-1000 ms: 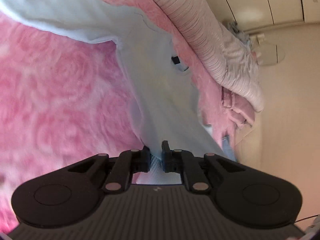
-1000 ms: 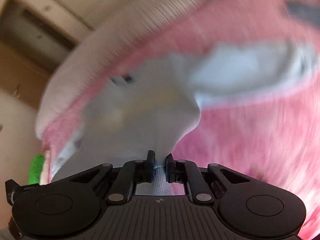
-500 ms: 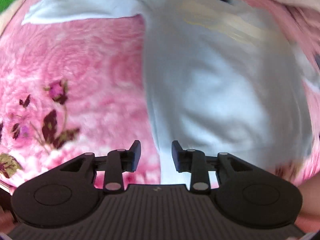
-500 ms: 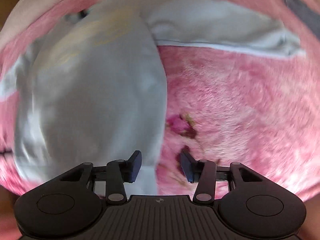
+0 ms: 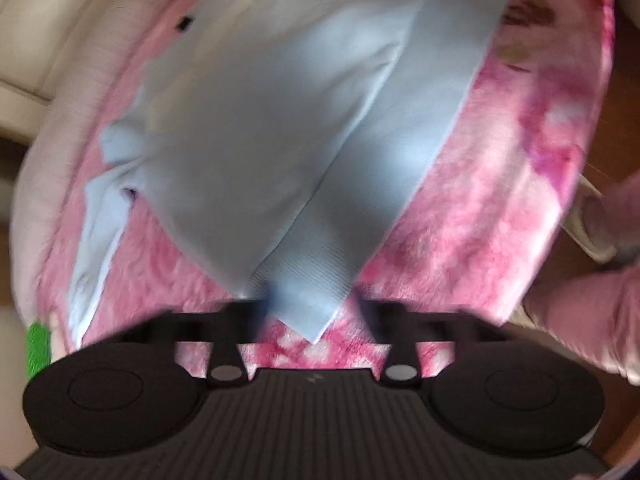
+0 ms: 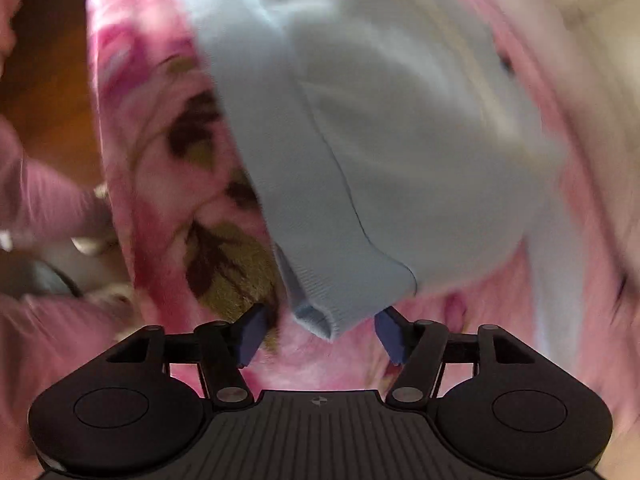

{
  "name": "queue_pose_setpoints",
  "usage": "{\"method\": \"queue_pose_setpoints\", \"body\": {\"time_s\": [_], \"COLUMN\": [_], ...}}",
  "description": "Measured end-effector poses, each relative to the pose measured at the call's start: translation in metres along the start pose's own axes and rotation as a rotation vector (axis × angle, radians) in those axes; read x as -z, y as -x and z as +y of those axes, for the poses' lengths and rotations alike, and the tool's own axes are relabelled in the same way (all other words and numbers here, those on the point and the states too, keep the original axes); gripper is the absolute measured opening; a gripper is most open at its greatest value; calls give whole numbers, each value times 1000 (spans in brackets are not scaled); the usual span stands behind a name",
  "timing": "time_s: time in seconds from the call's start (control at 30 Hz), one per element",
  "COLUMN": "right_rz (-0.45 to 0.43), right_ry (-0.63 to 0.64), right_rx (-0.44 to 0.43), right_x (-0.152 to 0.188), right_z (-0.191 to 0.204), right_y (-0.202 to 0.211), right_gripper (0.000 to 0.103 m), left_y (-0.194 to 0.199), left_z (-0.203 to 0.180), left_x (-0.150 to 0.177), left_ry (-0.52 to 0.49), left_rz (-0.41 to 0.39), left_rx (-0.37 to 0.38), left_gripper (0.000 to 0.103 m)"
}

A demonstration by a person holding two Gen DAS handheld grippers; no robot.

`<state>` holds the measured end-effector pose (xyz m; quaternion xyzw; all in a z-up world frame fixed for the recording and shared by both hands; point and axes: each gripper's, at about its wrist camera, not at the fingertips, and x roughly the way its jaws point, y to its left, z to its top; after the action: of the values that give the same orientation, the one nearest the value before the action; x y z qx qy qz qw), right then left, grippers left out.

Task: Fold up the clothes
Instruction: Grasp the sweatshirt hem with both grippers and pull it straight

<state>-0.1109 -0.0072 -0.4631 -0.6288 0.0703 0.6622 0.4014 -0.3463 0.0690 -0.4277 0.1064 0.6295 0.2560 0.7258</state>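
Observation:
A light blue sweatshirt (image 5: 260, 120) lies spread on a pink flowered blanket (image 5: 500, 200), with a side strip folded over its body. In the left wrist view a ribbed corner of it (image 5: 316, 300) sits between the fingers of my left gripper (image 5: 312, 312). Those jaws are closing but still stand apart, blurred, and do not pinch the cloth. In the right wrist view the sweatshirt (image 6: 380, 140) ends in a ribbed folded corner (image 6: 332, 312). It hangs between the blue pads of my right gripper (image 6: 322, 320), whose jaws are opening and stand clear of it.
The blanket's edge (image 6: 112, 160) drops to a brown wooden floor (image 5: 616, 80). A person's pink-clad limbs (image 5: 580, 320) (image 6: 40, 192) are beside the bed. A pale ribbed bolster (image 5: 60, 120) runs along the far side. Something green (image 5: 38, 348) shows at the left.
A second ago both grippers were shut on the sweatshirt's edge. Both then let go and rolled far round. They now point down at ribbed corners of the garment.

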Motion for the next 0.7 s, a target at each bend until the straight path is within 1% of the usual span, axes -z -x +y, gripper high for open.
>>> {"method": "queue_pose_setpoints", "body": {"time_s": [0.03,0.07,0.13,0.2,0.23,0.33,0.4,0.47,0.5,0.53,0.57,0.6,0.63,0.67,0.7], "right_rz": [-17,-39,-83,-129,-148,-171,-182,-177,-175,-164,-148,-132,-100,-59,-9], "right_ry": [-45,-111,-249,-452,-560,-779,-916,-1012,-1054,-1070,-1072,-1074,-1044,-994,-943], "right_rx": [-3,-21,-45,-67,-85,-118,-137,-165,-187,-207,-223,-240,-254,-267,-289], "right_x": [1,1,0,-2,-2,2,6,9,11,12,13,14,14,14,13], "right_z": [-10,-25,-55,-97,-119,-170,-202,-218,-223,-222,-218,-213,-203,-190,-174], "right_y": [5,11,24,36,41,48,52,63,68,73,79,84,87,89,89], "right_gripper": [17,12,8,6,2,2,2,2,2,2,2,2,2,2,2], "left_y": [3,5,12,18,19,21,20,19,16,15,17,20,20,19,17], "left_z": [13,26,60,104,120,173,196,219,224,223,214,201,184,168,146], "left_x": [-2,-4,-11,-20,-25,-30,-24,-17,-12,-9,-11,-9,-5,-1,8], "left_ry": [41,83,221,395,468,707,856,1005,1059,1070,1029,950,887,824,765], "left_rz": [-10,-21,-48,-91,-104,-127,-121,-114,-103,-86,-58,-28,13,54,117], "left_rx": [19,37,66,106,127,193,267,342,384,405,408,399,407,417,446], "left_gripper": [3,3,3,3,3,3,2,2,2,2,2,2,2,2,1]}}
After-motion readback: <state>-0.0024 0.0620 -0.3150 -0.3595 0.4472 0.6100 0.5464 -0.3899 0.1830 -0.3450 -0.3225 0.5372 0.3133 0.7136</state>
